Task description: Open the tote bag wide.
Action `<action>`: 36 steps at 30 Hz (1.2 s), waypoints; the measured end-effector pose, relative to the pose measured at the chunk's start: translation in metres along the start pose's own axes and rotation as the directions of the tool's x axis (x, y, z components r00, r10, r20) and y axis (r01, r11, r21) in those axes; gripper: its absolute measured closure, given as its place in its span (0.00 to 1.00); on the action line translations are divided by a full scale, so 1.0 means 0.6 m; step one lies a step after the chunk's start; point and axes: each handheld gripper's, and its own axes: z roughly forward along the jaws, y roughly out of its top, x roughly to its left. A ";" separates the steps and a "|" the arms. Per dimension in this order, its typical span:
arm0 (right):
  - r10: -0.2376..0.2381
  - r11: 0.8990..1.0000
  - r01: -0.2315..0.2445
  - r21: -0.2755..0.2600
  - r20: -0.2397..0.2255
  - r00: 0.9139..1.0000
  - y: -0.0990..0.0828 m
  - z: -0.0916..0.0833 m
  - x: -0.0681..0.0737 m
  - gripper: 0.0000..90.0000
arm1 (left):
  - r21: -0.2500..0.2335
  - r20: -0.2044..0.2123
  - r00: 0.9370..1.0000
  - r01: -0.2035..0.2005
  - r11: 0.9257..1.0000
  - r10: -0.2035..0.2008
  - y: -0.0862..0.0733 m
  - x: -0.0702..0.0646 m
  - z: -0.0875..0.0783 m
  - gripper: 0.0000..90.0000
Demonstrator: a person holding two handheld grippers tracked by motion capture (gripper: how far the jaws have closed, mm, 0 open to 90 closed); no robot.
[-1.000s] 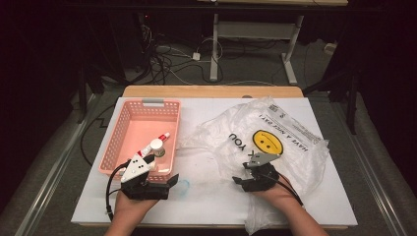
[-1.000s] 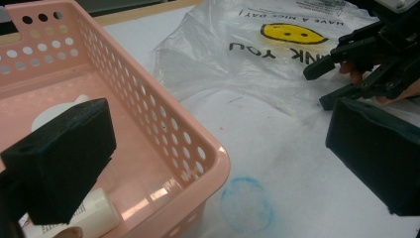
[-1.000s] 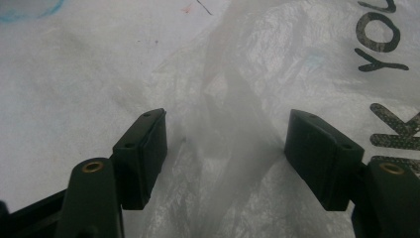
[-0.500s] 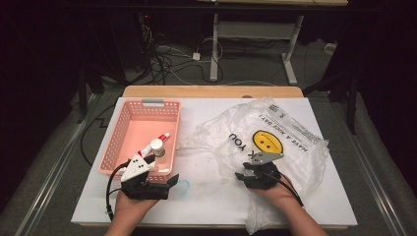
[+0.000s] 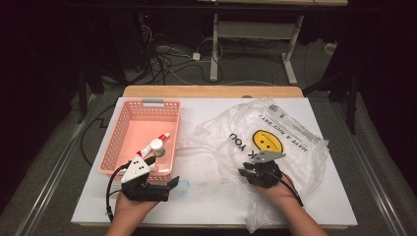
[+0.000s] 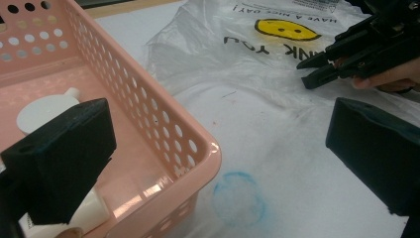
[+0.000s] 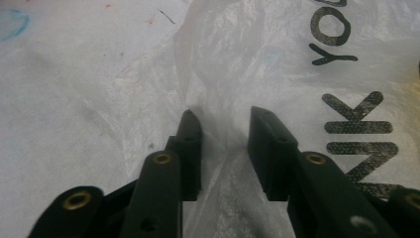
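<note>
A clear plastic bag [image 5: 290,137] with a yellow smiley face [image 5: 267,141] lies crumpled on the white table top [image 5: 216,196]. My right gripper [image 5: 246,172] rests on its near left part. In the right gripper view the jaws [image 7: 223,119] have just been closing around a raised fold of the bag [image 7: 237,49], with a narrow gap still showing. My left gripper [image 5: 166,181] stands wide open at the near right corner of the pink basket [image 5: 123,132]. One pad [image 6: 64,153] hangs over the basket [image 6: 148,99], the other over the table.
In the basket lie a red and white tube [image 5: 147,148] and a small jar with a white round lid [image 5: 157,144]. A blue ring stain [image 5: 183,187] marks the table between my hands. Cables and desk legs stand on the floor beyond the far edge.
The right gripper's jaws have drawn closer together around the bag's fold. Both hands have stayed where they were, and the left gripper is unchanged.
</note>
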 end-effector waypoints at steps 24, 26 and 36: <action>-0.018 0.996 0.018 -0.092 0.006 1.000 0.009 -0.022 -0.001 1.00 | -0.016 -0.025 0.999 0.038 0.999 -0.039 -0.004 0.023 -0.005 0.00; -0.017 0.995 0.018 -0.099 0.005 1.000 0.010 -0.024 -0.001 1.00 | -0.015 -0.026 0.999 0.036 0.999 -0.037 -0.004 0.022 -0.005 0.00; -0.028 0.985 0.027 -0.171 0.000 1.000 0.019 -0.046 0.001 1.00 | -0.014 -0.016 0.999 0.033 0.999 -0.033 -0.003 0.023 -0.002 0.00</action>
